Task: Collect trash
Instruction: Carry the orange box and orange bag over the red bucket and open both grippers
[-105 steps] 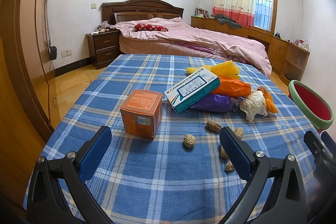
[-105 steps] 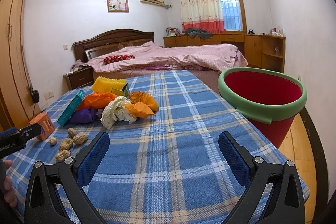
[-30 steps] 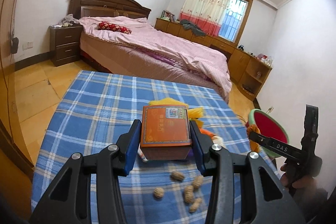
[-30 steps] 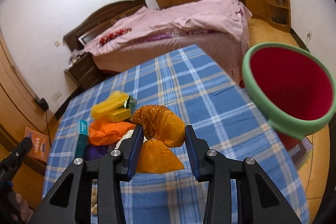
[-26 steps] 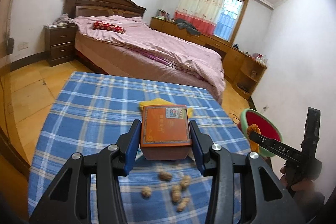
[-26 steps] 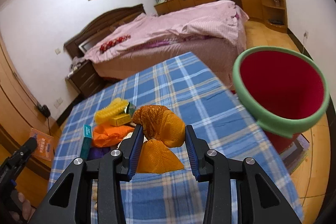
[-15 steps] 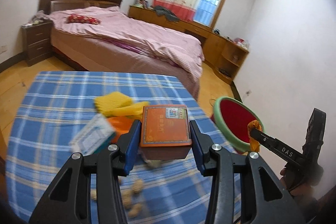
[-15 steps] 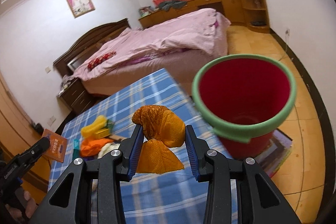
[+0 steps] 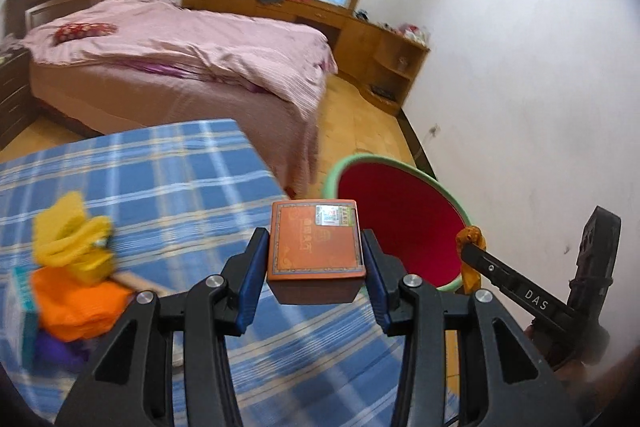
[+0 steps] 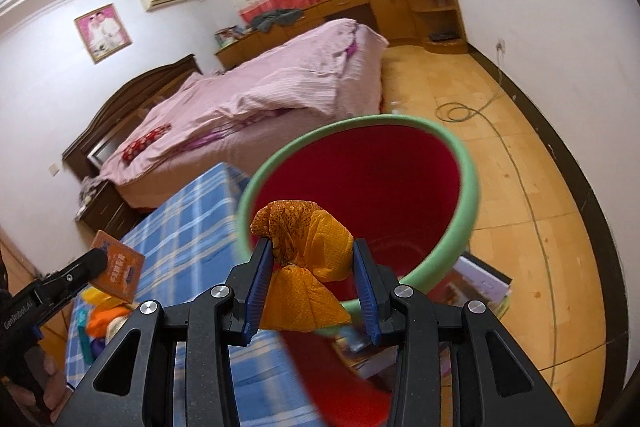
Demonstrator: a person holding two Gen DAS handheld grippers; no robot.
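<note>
My left gripper is shut on an orange box and holds it in the air over the right edge of the blue plaid table, just left of the red bin with a green rim. My right gripper is shut on a crumpled orange wrapper and holds it above the bin's near rim. In the left wrist view the right gripper shows at the bin's right edge with the wrapper. The box also shows in the right wrist view.
More trash lies on the table's left part: a yellow wrapper, an orange bag, a purple bag and a teal-edged box. A pink bed stands behind. A cable lies on the wooden floor.
Both grippers have swung right from the table toward the bin, each holding its item. The bin now fills the right wrist view and the wrapper is over its rim.
</note>
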